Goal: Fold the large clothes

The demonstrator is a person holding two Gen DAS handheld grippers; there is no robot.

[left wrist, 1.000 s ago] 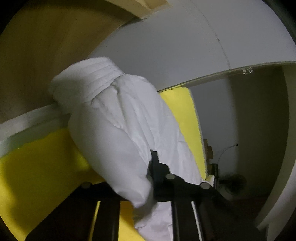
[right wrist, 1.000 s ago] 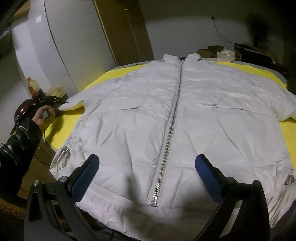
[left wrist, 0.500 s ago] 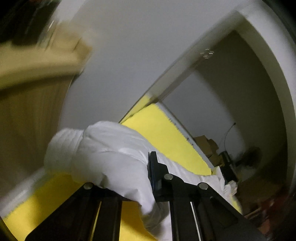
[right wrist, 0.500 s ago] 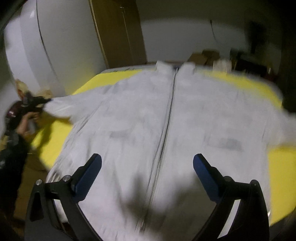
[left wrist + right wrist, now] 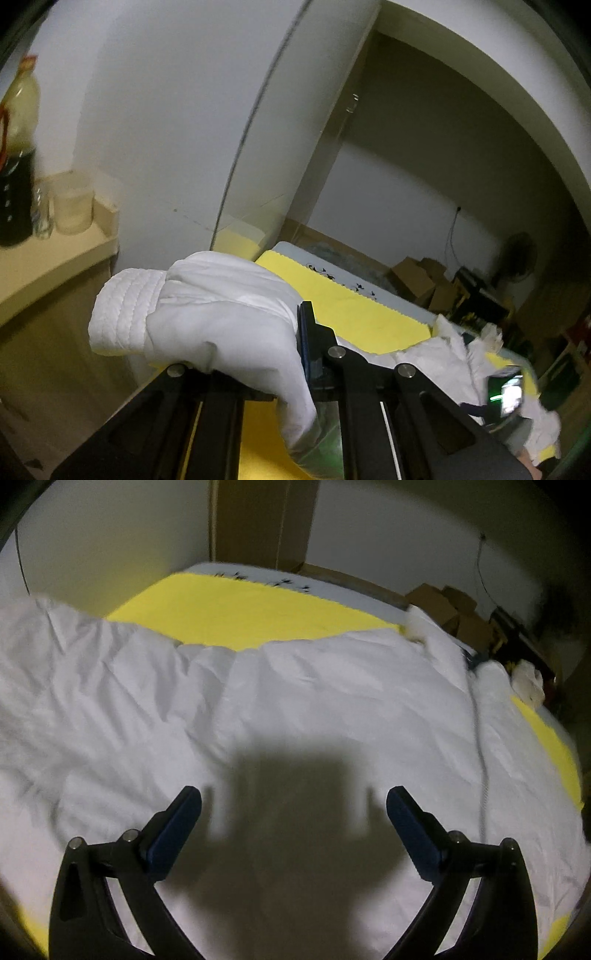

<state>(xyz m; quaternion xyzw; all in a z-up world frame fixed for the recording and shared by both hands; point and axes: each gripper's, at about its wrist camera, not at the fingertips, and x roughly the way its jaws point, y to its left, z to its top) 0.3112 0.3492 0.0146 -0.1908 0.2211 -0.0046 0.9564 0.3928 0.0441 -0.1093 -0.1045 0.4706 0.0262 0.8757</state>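
A white padded jacket (image 5: 295,709) lies spread on a yellow cloth (image 5: 240,609) over the table, its zip (image 5: 480,746) running down the right side of the right wrist view. My left gripper (image 5: 291,354) is shut on the jacket's sleeve (image 5: 221,317), which is lifted off the cloth; the ribbed cuff (image 5: 125,314) sticks out to the left past the fingers. My right gripper (image 5: 293,801) hovers open above the jacket's body, nothing between its blue-padded fingers (image 5: 177,823), and throws a shadow on the fabric.
A counter (image 5: 48,258) at the left carries a dark bottle (image 5: 16,166) and a plastic tub (image 5: 72,206). Cardboard boxes (image 5: 447,605) and a fan (image 5: 517,254) stand beyond the table's far edge. A white curved wall (image 5: 166,110) rises close behind the sleeve.
My left gripper has lifted the sleeve higher and rolled, bringing the counter and bottle into view. My right gripper has swept sideways over the jacket, away from the hem and centre zip.
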